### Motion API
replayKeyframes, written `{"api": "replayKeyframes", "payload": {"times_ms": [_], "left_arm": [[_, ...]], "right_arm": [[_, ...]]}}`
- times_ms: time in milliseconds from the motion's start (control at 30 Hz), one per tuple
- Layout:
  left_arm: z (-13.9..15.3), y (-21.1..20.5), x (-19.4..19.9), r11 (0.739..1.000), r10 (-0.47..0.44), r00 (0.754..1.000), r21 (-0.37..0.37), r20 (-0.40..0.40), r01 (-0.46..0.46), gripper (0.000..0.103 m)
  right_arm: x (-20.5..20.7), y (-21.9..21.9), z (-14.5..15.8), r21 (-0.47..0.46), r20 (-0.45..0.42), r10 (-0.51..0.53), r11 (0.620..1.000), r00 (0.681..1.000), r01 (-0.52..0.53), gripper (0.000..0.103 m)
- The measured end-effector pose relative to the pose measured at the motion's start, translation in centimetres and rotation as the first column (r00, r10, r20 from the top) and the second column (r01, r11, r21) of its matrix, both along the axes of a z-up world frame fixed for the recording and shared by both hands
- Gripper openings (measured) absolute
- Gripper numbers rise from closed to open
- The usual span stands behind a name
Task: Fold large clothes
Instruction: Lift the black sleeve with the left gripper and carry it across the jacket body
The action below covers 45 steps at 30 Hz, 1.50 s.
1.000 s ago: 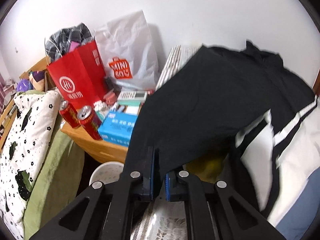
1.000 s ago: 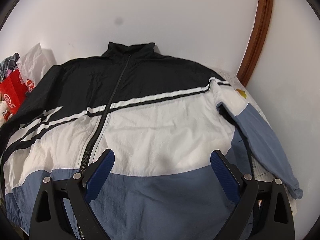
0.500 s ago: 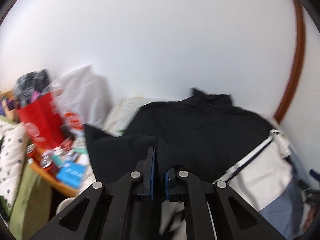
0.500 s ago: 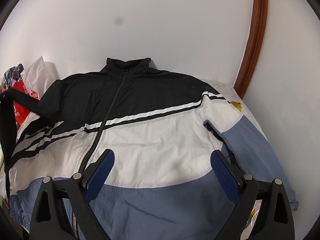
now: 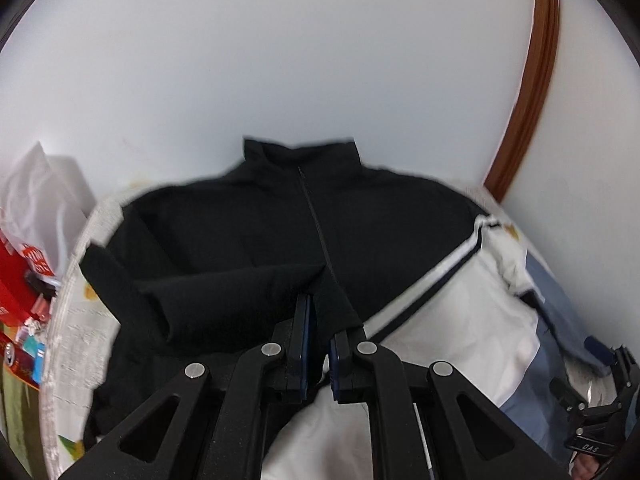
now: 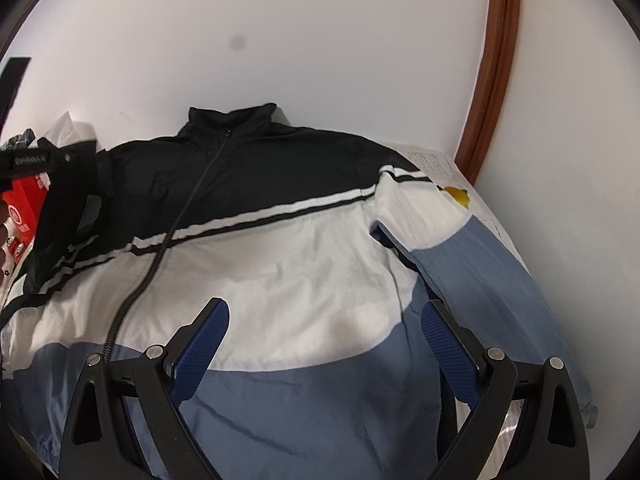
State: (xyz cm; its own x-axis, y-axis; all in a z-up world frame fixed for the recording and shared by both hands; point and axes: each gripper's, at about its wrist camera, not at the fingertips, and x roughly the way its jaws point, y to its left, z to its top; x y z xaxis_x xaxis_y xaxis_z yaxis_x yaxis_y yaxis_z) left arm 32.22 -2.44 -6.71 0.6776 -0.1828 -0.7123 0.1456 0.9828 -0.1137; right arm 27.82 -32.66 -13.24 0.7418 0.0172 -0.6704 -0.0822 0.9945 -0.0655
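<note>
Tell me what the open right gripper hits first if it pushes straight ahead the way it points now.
Most likely the jacket: the right gripper angles down over its white front panel with nothing between the open jaws and the cloth. How far off the fabric lies is unclear.

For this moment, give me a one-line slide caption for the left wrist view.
Left gripper shut on the jacket's black sleeve, sleeve lying across the zipped jacket.

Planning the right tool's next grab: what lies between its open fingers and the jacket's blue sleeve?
Nothing: in the right wrist view the right tool hovers over the jacket; its blue sleeve lies uncovered.
</note>
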Motion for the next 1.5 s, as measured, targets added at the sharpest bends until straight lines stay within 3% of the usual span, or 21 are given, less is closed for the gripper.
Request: {"api": "replayKeyframes", "payload": {"times_ms": [100,167,200,233,467,600,800,933,1033,1067,1133,1167,1200,1300,1500], "left_arm": [[-1.5,-0.1,0.5,1.0,0.006,0.998,-0.019,-0.062,-0.007,0.013],[-2.4,0.1,0.6,0.999,0.009,0.993,-0.047,-0.116,-0.015,0.035],[-2.7,0.3,0.5,0.998,0.015,0.991,-0.058,-0.136,-0.023,0.053],[-2.8,0.7,0.1,0.997,0.014,0.989,-0.068,-0.146,-0.024,0.066],[-0.6,3.5,-5.1,0.993,-0.09,0.994,-0.081,-0.062,0.085,0.076],[-0.3,8.1,-7.8,0.999,-0.016,1.0,-0.05,-0.022,0.015,0.082],[-3.3,15.4,-10.7,0.994,0.112,0.992,0.017,-0.06,-0.111,0.082],[-5.8,18.3,-12.1,0.995,0.102,0.989,-0.004,-0.106,-0.103,0.082],[-7.2,18.9,-12.3,0.996,0.08,0.988,-0.02,-0.133,-0.083,0.082],[-7.6,18.8,-12.2,0.997,0.072,0.988,-0.02,-0.138,-0.075,0.082],[-8.3,18.7,-12.1,0.998,0.059,0.987,-0.016,-0.147,-0.062,0.082],[-8.8,18.5,-12.0,0.998,0.058,0.986,-0.01,-0.155,-0.06,0.082],[-9.1,18.6,-11.8,0.998,0.062,0.985,-0.009,-0.164,-0.064,0.082],[-9.3,18.4,-11.8,0.998,0.061,0.985,0.01,-0.159,-0.06,0.082],[-9.4,18.5,-11.6,0.998,0.059,0.984,0.026,-0.167,-0.055,0.082]], "right_arm": [[-0.2,-0.3,-0.2,-0.001,-0.002,0.002,1.0,1.0,-0.002,0.096],[-0.3,-0.3,-0.2,-0.009,0.0,0.006,1.0,1.0,-0.006,0.096],[-0.5,-0.2,-0.1,-0.015,0.004,0.012,1.0,1.0,-0.012,0.096],[-0.6,-0.1,0.1,-0.018,0.008,0.016,1.0,1.0,-0.016,0.096],[-0.8,2.9,2.6,-0.006,0.046,0.093,0.996,0.995,-0.093,0.093],[0.6,7.0,3.8,0.039,0.057,0.203,0.978,0.977,-0.205,0.089],[4.0,14.4,3.5,0.036,0.071,0.356,0.932,0.932,-0.359,0.089],[7.1,19.0,2.5,0.105,0.064,0.453,0.883,0.889,-0.457,0.089],[8.8,21.8,1.0,0.091,0.038,0.487,0.868,0.872,-0.488,0.089],[9.4,22.7,0.5,0.07,0.024,0.494,0.867,0.869,-0.494,0.087],[10.6,24.5,-0.9,0.018,0.005,0.493,0.87,0.87,-0.494,0.054],[11.1,24.9,-1.2,0.015,-0.007,0.497,0.868,0.868,-0.496,0.028],[12.0,25.4,-1.5,0.028,-0.03,0.499,0.867,0.866,-0.498,0.015],[13.9,24.4,-1.0,0.077,0.004,0.457,0.887,0.89,-0.455,0.012],[19.8,19.4,-0.4,0.117,0.022,0.208,0.971,0.978,-0.209,0.012]]}}
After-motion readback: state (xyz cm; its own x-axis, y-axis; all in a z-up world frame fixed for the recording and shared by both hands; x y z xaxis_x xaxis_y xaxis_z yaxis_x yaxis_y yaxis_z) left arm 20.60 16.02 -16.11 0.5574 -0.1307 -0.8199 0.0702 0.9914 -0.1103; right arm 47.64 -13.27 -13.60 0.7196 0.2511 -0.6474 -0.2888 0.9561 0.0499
